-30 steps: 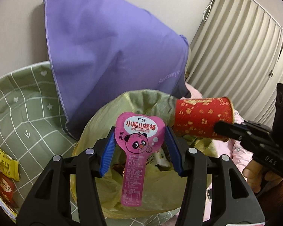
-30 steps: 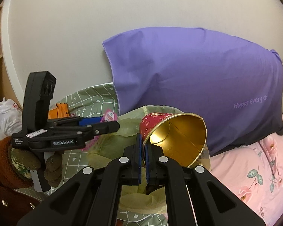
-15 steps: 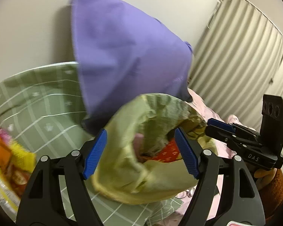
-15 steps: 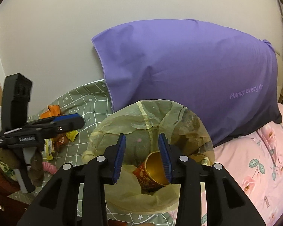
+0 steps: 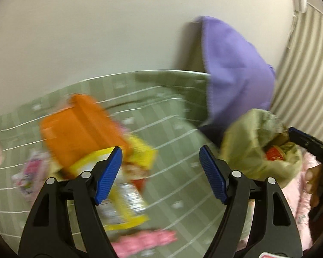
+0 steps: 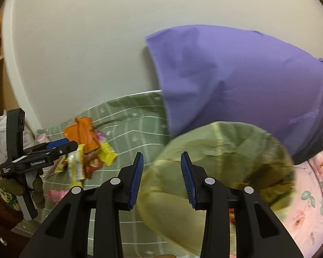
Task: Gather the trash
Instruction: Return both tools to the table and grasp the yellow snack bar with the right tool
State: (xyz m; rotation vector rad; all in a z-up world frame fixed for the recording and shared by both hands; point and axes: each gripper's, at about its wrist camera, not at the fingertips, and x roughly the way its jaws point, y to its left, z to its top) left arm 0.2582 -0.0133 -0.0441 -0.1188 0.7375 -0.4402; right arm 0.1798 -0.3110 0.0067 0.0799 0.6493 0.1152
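Orange and yellow wrappers (image 5: 92,142) lie on the green sheet (image 5: 178,116) w/ your empty, wide-open left gripper (image 5: 160,176) over them, right gripper (image 6: 161,180) open at the trash bag (image 6: 221,150), so pinch a wrapper next.

Black plastic left gripper (image 5: 160,174) and right gripper (image 6: 162,177), ribbed blue pads (image 5: 109,174) on the fingers, silver pivot screws on each arm. White "GenRobot.AI" label on the left body. Left hand (image 6: 21,190): olive patterned glove, dark brown fuzzy sleeve.
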